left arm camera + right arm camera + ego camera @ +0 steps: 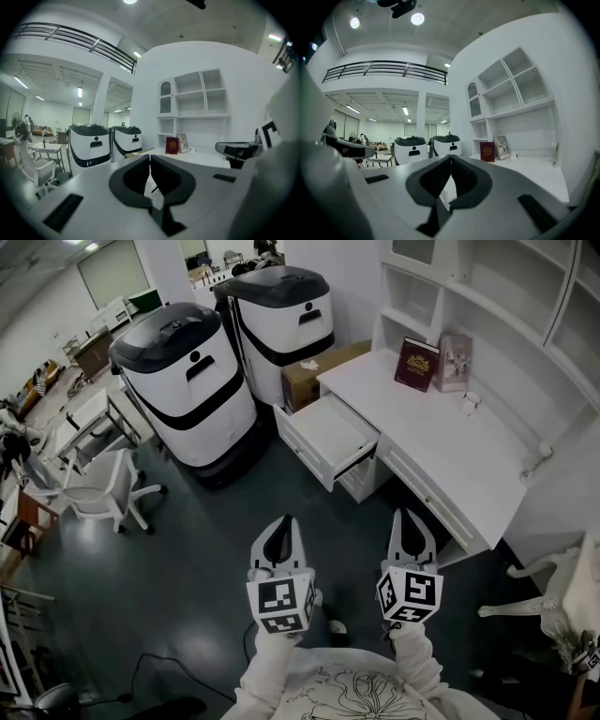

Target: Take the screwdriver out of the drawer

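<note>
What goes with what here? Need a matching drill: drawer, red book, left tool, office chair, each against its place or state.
Things:
1. drawer
2. red book
3. left tool
4. office chair

Place or state:
A. on the dark floor, at the head view's left
B. jaws together, nothing between them
C. pulled out of the white desk
D. upright on the desk top, by the shelves

Pairs: 1-C, 2-D, 3-B, 4-A
</note>
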Motion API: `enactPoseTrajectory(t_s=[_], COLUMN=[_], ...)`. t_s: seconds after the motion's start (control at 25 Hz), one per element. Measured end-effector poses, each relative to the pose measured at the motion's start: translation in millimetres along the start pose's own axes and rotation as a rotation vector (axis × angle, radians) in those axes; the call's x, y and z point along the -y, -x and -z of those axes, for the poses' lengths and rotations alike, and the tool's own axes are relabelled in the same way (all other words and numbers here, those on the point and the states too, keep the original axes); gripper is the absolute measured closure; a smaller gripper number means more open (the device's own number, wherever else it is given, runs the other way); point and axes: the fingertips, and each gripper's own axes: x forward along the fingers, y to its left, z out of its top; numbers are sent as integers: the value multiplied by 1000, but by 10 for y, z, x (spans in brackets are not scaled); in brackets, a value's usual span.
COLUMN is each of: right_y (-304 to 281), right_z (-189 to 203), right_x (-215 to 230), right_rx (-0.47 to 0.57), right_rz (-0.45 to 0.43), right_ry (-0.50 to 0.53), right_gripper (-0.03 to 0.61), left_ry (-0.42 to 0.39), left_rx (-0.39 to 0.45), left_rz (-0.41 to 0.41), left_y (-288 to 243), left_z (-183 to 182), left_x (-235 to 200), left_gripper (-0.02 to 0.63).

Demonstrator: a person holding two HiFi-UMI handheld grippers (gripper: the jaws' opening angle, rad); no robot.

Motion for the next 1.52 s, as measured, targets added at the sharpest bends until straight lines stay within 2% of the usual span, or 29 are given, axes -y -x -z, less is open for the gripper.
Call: enactPoseTrajectory(t_s=[0.36,1.08,1.52], right_y=[-403,-2369,-3155], right_z=[85,-211,-24], right_x=[65,291,309], right_rx=[-24,-9,-56], right_rz=[4,121,163], right_ry=[-4,-22,-44], right_gripper=[575,575,575], left_ry=[2,-24,-24], left_rx=[-18,-23,-74], left_rz=[6,118,157], left_y=[-432,-2524,-3359], left_z=[-7,-538,-468], left_x=[-56,-564,-819], left_gripper=[603,603,603])
